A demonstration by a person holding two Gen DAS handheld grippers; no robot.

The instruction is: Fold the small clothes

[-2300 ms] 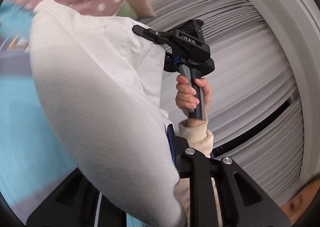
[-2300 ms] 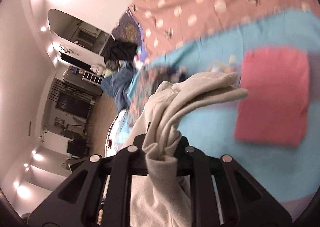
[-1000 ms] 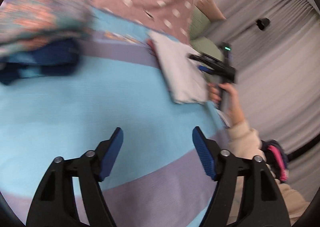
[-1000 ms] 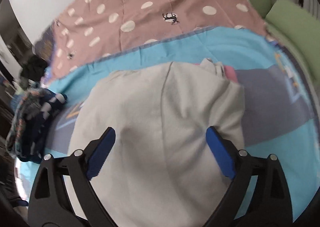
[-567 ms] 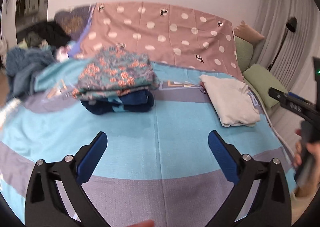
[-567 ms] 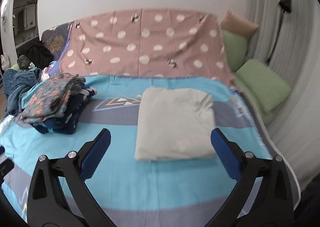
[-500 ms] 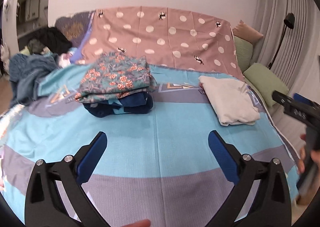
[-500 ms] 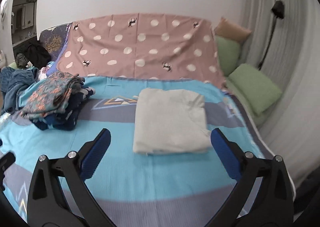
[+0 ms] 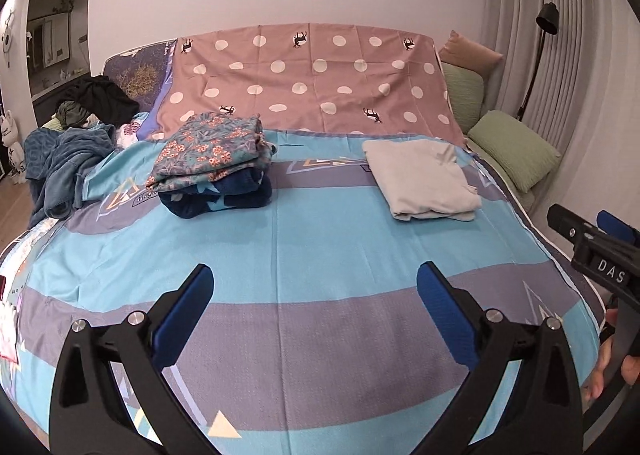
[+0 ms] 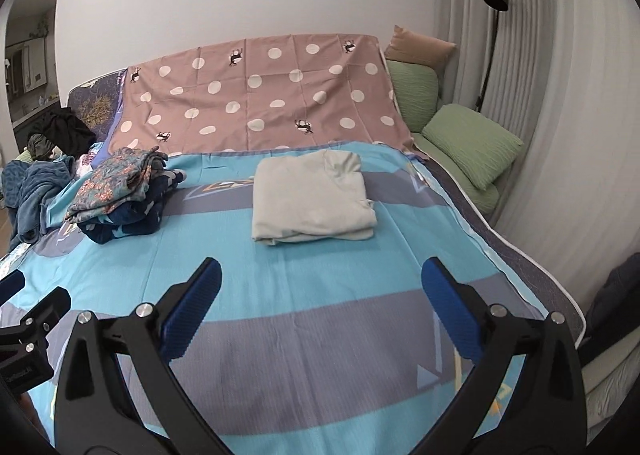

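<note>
Spread across the frame, a turquoise-and-grey striped bedcover carries a folded cream knit garment, lying flat in a neat rectangle with layered edges, upper centre. At upper left sits a stack of floral and navy folded clothes. Both the left gripper and right gripper have their jaws spread wide, holding nothing.

Both cameras look from the foot end of the bed, facing toward the wall and tilted a little down, well back from the clothes. The left view stands more to the left: the folded cream garment is at 1 o'clock, and at 12 in the right view. Both views share the clothes pile and green pillow.
</note>
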